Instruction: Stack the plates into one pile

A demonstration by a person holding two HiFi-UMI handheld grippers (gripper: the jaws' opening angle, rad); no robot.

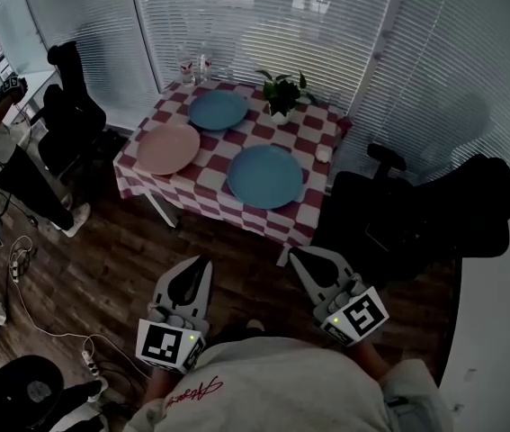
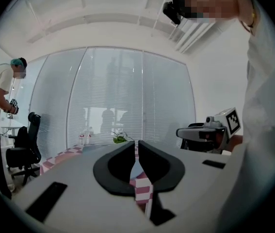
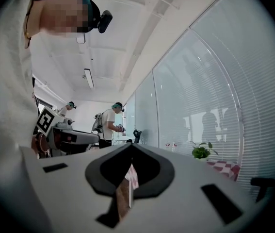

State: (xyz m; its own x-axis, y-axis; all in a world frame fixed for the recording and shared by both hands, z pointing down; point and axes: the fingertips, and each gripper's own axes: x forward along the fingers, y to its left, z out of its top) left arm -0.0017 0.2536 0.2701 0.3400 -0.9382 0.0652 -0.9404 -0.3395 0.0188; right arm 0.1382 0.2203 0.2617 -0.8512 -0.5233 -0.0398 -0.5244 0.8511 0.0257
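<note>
Both pairs of jaws are clenched on nothing, left gripper (image 1: pixel 202 262) and right gripper (image 1: pixel 296 256) well short of the table (image 1: pixel 202 198). The pink plate (image 1: pixel 168 148), far blue plate (image 1: pixel 218 110) and near blue plate (image 1: pixel 264 175) lie apart. Arriving closed, the jaws would likely shove a plate off the edge.

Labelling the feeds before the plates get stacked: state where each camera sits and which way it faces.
Head view: on the person's head, steeply down at the checkered table with plates; left gripper, right gripper, shirt show.
Left gripper view: on the left gripper, along its shut jaws toward the table; right gripper and shirt at right.
Right gripper view: on the right gripper, along its shut jaws beside the blinds; left gripper at left.
Shared: all three show the potted plant.
</note>
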